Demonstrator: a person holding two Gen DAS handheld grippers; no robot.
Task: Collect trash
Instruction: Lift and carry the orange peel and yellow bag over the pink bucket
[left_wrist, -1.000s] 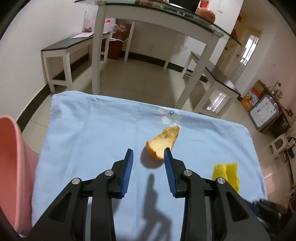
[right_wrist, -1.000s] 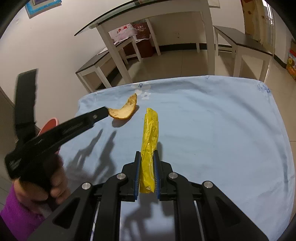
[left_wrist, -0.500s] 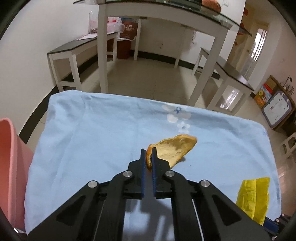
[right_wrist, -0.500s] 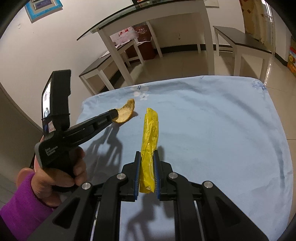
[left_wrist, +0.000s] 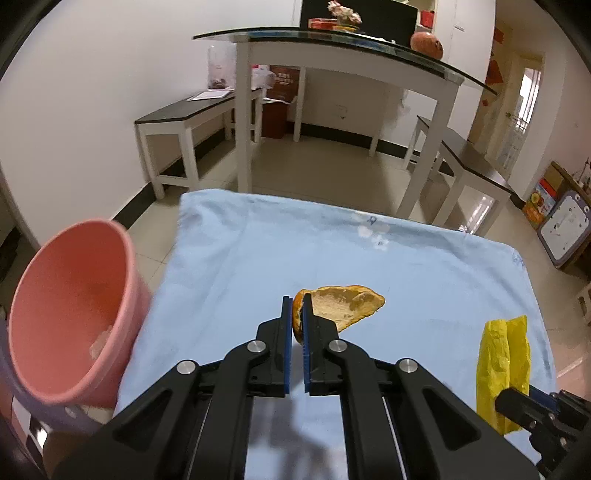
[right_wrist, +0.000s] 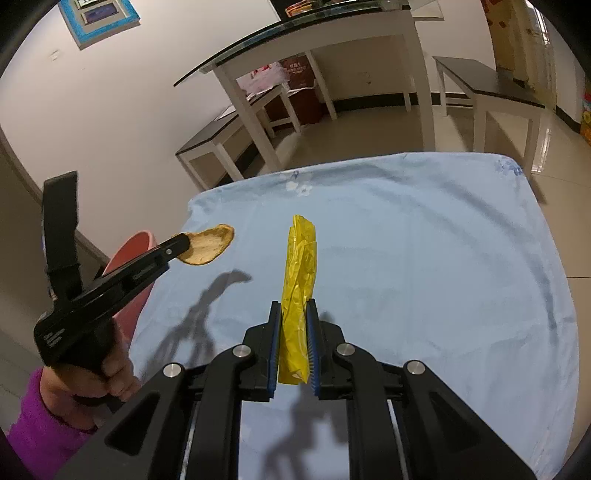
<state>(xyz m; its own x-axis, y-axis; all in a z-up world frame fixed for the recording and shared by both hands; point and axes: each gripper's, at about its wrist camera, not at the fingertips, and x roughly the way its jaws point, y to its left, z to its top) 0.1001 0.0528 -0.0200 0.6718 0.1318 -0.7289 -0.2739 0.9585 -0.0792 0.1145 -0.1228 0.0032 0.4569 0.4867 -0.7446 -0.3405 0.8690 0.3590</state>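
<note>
My left gripper (left_wrist: 296, 306) is shut on an orange peel (left_wrist: 343, 308) and holds it in the air above the light blue cloth (left_wrist: 258, 258). In the right wrist view the left gripper (right_wrist: 184, 242) holds the peel (right_wrist: 208, 245) near the cloth's left edge. My right gripper (right_wrist: 293, 314) is shut on a yellow plastic bag (right_wrist: 299, 280), which sticks out forward over the cloth. The bag also shows in the left wrist view (left_wrist: 502, 365) at the right. A pink bucket (left_wrist: 70, 306) stands off the cloth's left side, open and tilted in view.
A white glass-topped table (left_wrist: 332, 40) and dark-topped benches (left_wrist: 184, 114) stand on the tiled floor beyond the cloth. A second bench (left_wrist: 469, 162) is at the right. The person's hand in a purple sleeve (right_wrist: 44, 413) holds the left gripper.
My left gripper closed on the orange peel and lifted it off the cloth, moving left toward the pink bucket. My right gripper has kept hold of the yellow bag.
</note>
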